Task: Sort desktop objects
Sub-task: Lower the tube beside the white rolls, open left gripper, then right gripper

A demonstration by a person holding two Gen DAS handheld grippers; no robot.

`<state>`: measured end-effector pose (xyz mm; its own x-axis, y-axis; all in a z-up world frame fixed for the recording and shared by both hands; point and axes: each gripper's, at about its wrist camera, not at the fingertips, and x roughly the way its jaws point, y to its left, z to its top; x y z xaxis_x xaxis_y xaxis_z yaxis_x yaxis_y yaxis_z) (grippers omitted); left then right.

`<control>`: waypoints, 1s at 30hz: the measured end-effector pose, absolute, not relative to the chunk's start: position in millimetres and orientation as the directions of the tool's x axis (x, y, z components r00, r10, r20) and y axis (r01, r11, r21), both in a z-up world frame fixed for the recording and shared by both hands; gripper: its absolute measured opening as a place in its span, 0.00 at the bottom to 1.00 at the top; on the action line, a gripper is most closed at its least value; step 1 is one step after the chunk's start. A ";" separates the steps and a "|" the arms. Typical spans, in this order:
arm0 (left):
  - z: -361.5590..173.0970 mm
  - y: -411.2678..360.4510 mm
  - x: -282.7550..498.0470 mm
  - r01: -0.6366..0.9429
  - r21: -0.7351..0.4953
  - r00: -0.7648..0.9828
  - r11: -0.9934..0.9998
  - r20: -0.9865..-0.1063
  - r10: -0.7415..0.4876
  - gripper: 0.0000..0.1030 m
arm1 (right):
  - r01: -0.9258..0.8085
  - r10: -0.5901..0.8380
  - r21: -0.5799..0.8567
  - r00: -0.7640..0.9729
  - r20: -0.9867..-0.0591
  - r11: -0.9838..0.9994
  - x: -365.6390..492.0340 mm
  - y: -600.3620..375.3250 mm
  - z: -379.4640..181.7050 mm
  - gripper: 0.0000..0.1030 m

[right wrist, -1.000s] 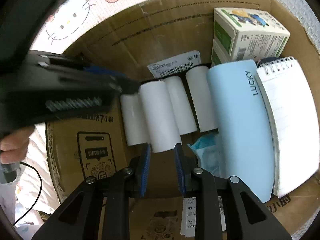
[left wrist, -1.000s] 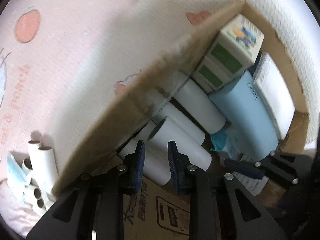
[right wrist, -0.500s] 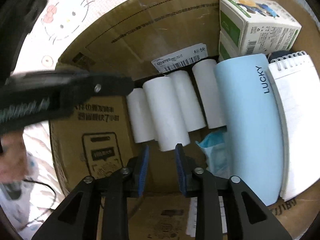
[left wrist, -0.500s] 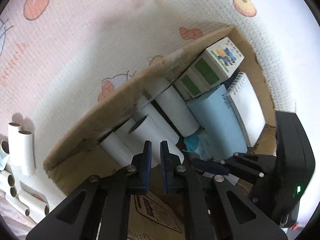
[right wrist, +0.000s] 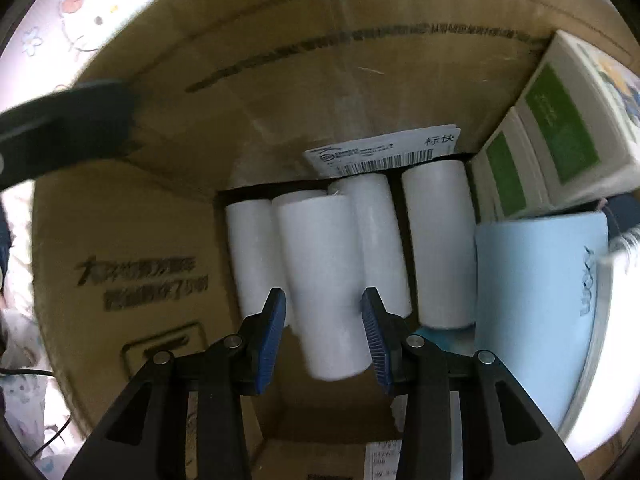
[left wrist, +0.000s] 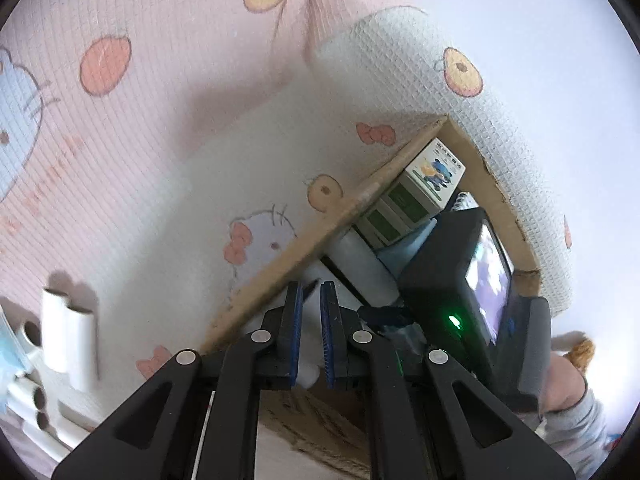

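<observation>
Inside box [right wrist: 280, 80]: top roll [right wrist: 326, 280] lying between right gripper [right wrist: 324, 312] jaws, long axis running straight ahead. Jaws released, straddling its near end, contact unclear. Left gripper [left wrist: 311, 332] outside box wall, nearly clenched, empty, farther off.
</observation>
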<state>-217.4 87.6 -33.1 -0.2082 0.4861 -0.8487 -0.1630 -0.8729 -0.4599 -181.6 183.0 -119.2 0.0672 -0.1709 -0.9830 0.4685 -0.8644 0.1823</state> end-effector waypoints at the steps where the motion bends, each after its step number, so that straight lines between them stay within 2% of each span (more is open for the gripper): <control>1: -33.7 89.8 -216.8 -0.166 -0.462 -0.208 -0.871 -0.847 0.489 0.09 | 0.463 -0.175 0.185 0.065 -0.982 -0.867 -182.6 182.4 -119.9 0.36; 3: -38.4 91.5 -218.0 -0.173 -0.469 -0.204 -0.866 -0.843 0.498 0.09 | 0.468 -0.180 0.177 0.038 -0.983 -0.866 -182.7 179.8 -114.9 0.31; 6: -42.5 93.3 -208.5 -0.181 -0.467 -0.214 -0.866 -0.840 0.498 0.09 | 0.483 -0.206 0.182 0.003 -0.979 -0.857 -181.8 177.5 -102.0 0.15; 9: -42.0 101.3 -213.1 -0.194 -0.456 -0.232 -0.869 -0.839 0.492 0.09 | 0.471 -0.293 0.281 0.051 -0.955 -0.836 -181.2 175.2 -93.8 0.15; 11: -42.6 106.2 -215.8 -0.192 -0.450 -0.235 -0.872 -0.841 0.486 0.09 | 0.471 -0.277 0.277 0.070 -0.958 -0.838 -179.9 169.7 -97.7 0.15; 18: -35.8 113.0 -210.5 -0.220 -0.425 -0.256 -0.878 -0.844 0.472 0.09 | 0.555 -0.211 0.161 -0.026 -0.977 -0.816 -166.0 160.3 -79.4 0.18; 20: -36.0 117.7 -210.4 -0.238 -0.420 -0.263 -0.876 -0.840 0.475 0.09 | 0.562 -0.176 0.132 -0.025 -0.984 -0.816 -165.6 159.7 -81.2 0.30; 21: -35.6 119.9 -210.4 -0.246 -0.419 -0.263 -0.874 -0.839 0.477 0.09 | 0.566 -0.150 0.116 -0.014 -0.989 -0.816 -165.5 158.9 -84.9 0.44; 22: -35.5 122.2 -210.3 -0.250 -0.417 -0.262 -0.874 -0.840 0.476 0.09 | 0.567 -0.132 0.103 -0.010 -0.991 -0.817 -165.1 158.5 -88.8 0.50; 27: -36.8 130.9 -208.7 -0.271 -0.400 -0.251 -0.875 -0.849 0.466 0.10 | 0.561 -0.162 0.147 0.023 -0.986 -0.815 -166.0 153.5 -88.3 0.48; 30: -36.4 130.6 -205.2 -0.270 -0.403 -0.239 -0.874 -0.852 0.466 0.10 | 0.546 -0.116 0.128 0.057 -0.992 -0.828 -172.3 149.2 -95.3 0.38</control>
<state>-205.2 130.6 -36.4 -0.2394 0.4662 -0.8517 -0.2704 -0.8745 -0.4027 -172.3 149.2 -95.3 0.0571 -0.1157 -0.9916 0.5456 -0.8282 0.1281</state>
